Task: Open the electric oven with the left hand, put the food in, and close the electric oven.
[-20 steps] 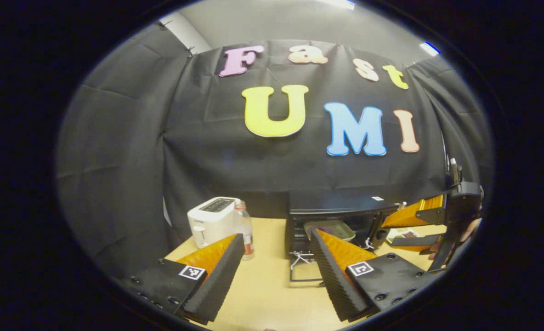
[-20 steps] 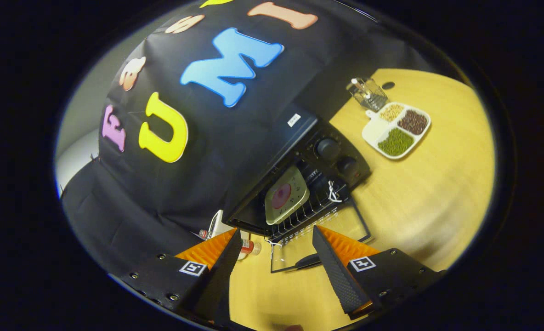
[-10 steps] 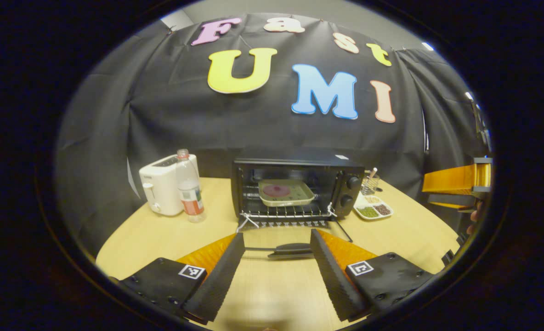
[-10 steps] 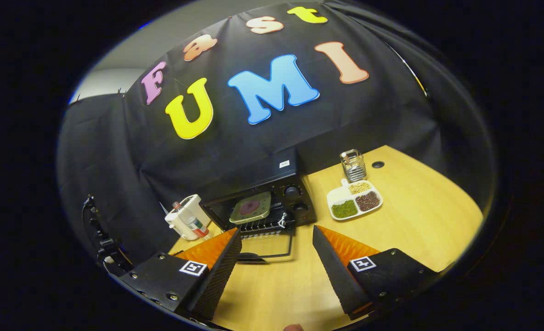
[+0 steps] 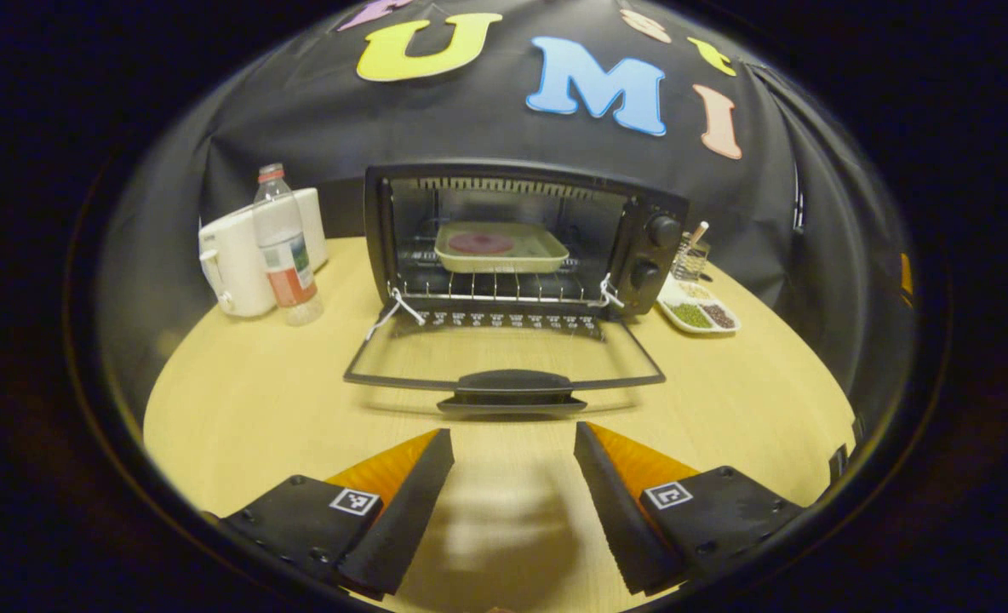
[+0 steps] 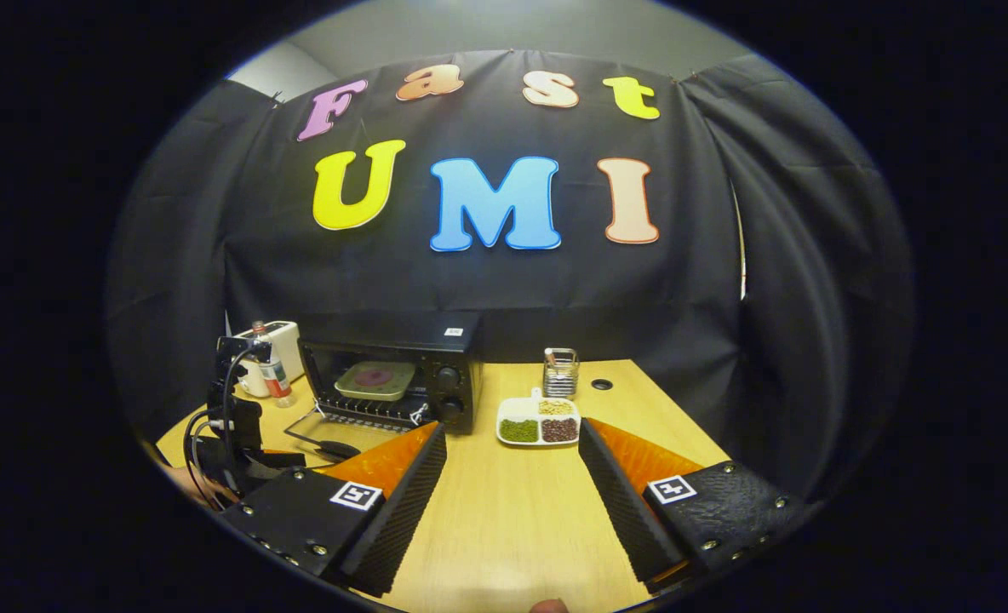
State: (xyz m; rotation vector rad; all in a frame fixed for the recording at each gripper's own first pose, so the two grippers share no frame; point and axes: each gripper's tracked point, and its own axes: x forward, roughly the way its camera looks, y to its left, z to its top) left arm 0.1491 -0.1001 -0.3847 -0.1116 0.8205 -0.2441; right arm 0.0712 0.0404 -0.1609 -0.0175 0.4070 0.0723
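While the oven (image 5: 521, 243) door (image 5: 504, 362) lies open at twelve o'clock, tray (image 5: 500, 247) inside, both left gripper (image 5: 512, 443) and right gripper (image 6: 512, 438) gape, released.

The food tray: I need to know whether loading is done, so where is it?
In the left gripper view the food tray sits on the wire rack inside the open oven, behind the lowered door.

Food tray (image 5: 501, 247) inside open oven (image 5: 657, 255)
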